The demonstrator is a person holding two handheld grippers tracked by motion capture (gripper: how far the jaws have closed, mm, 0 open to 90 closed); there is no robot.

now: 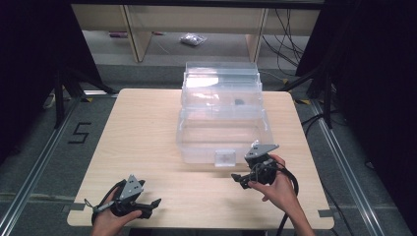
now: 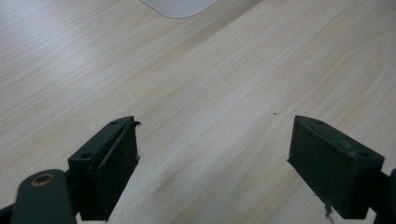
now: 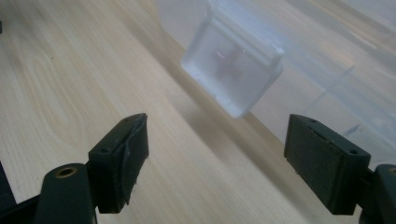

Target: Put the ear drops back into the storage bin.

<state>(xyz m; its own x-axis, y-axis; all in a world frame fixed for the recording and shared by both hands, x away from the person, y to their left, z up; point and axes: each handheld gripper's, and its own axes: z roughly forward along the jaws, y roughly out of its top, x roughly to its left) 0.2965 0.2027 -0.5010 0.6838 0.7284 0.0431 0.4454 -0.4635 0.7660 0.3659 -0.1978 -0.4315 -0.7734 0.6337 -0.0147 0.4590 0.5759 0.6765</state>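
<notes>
On the pale wooden table [image 1: 147, 132], the clear plastic lidded storage box [image 1: 221, 118] sits mid-table, its frosted front latch [image 3: 233, 70] just ahead of the right gripper [image 3: 217, 158], jaws wide and empty, while the left gripper [image 2: 212, 163] hangs wide open near the table's front edge.

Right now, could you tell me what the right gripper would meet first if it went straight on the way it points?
Probably the clear latch on the front of the transparent box; the right gripper is open, though depth is uncertain.

Light wooden table [image 1: 147, 147], clear plastic storage box [image 1: 221, 123] standing open at its far middle
</notes>
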